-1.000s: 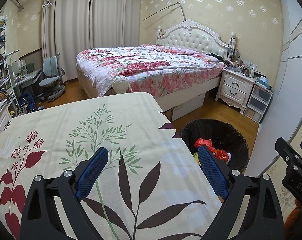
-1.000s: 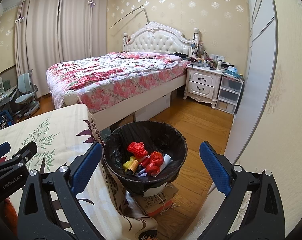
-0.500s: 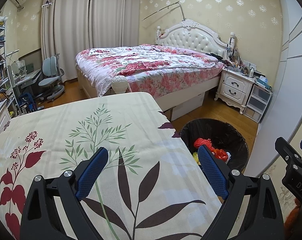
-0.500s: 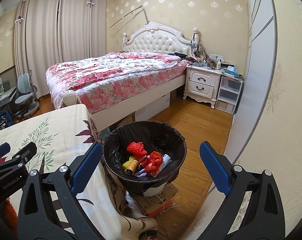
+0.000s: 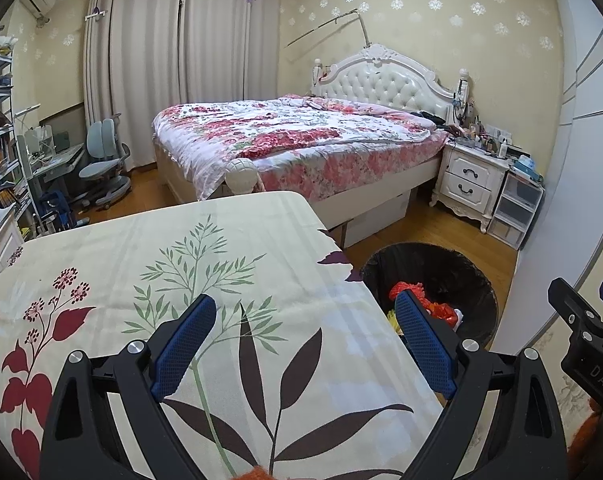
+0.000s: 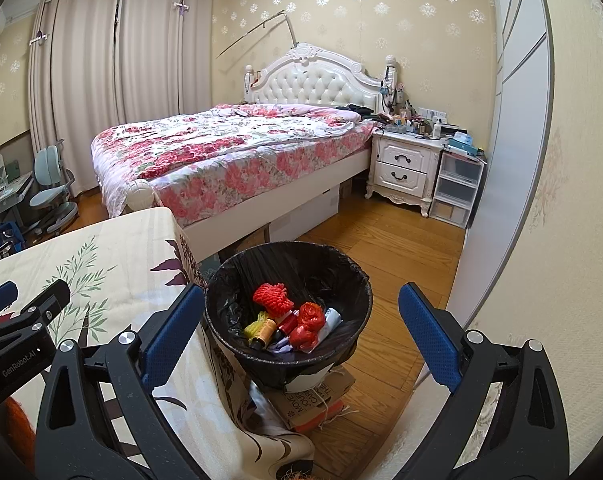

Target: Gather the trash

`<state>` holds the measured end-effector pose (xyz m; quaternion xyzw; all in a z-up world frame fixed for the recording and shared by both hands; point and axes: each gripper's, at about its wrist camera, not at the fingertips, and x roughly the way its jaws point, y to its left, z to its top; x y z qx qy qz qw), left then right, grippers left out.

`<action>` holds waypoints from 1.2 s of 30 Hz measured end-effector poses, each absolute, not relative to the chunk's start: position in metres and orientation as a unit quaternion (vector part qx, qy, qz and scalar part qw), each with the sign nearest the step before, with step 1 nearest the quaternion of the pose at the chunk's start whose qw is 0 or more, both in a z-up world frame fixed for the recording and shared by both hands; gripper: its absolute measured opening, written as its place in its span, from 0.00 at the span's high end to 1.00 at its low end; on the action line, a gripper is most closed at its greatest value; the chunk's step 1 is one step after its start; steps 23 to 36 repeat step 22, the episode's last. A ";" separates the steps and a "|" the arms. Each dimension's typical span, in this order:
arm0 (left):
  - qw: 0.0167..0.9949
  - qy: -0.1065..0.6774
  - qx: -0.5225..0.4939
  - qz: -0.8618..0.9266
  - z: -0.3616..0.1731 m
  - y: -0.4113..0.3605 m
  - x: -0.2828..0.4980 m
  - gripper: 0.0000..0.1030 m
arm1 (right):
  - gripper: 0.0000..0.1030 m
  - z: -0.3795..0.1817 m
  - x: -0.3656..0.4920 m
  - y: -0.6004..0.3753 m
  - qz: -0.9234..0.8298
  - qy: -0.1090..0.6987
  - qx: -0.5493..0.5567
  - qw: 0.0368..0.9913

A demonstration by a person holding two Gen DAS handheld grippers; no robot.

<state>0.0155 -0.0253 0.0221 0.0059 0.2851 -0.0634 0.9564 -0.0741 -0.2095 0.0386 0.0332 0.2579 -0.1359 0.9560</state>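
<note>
A black-lined trash bin (image 6: 353,280) stands on the floor by the table's right edge; it also shows in the left wrist view (image 5: 477,276). In it lie a red net bundle (image 6: 273,300), a red crumpled piece (image 6: 309,320), a yellow-brown spool (image 6: 263,330) and a white tube (image 6: 331,318). My right gripper (image 6: 301,320) is open and empty, above and in front of the bin. My left gripper (image 5: 305,338) is open and empty over the leaf-print tablecloth (image 5: 181,264).
A bed (image 6: 237,152) with a floral quilt stands behind, a white nightstand (image 6: 405,168) and clear plastic drawers (image 6: 457,188) to its right. A cardboard box (image 6: 313,400) lies under the bin. A wardrobe door (image 6: 501,160) runs along the right. A desk chair (image 5: 101,164) stands far left.
</note>
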 end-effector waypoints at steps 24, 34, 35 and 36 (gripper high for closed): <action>0.953 0.302 0.014 0.000 0.007 0.043 0.041 0.12 | 0.07 0.030 -0.038 -0.145 -0.057 0.283 0.007 0.957; 0.953 0.302 0.014 0.000 0.007 0.043 0.041 0.12 | 0.07 0.030 -0.038 -0.145 -0.057 0.283 0.007 0.957; 0.953 0.302 0.014 0.000 0.007 0.043 0.041 0.12 | 0.07 0.030 -0.038 -0.145 -0.057 0.283 0.007 0.957; 0.953 0.302 0.014 0.000 0.007 0.043 0.041 0.12 | 0.07 0.030 -0.038 -0.145 -0.057 0.283 0.007 0.957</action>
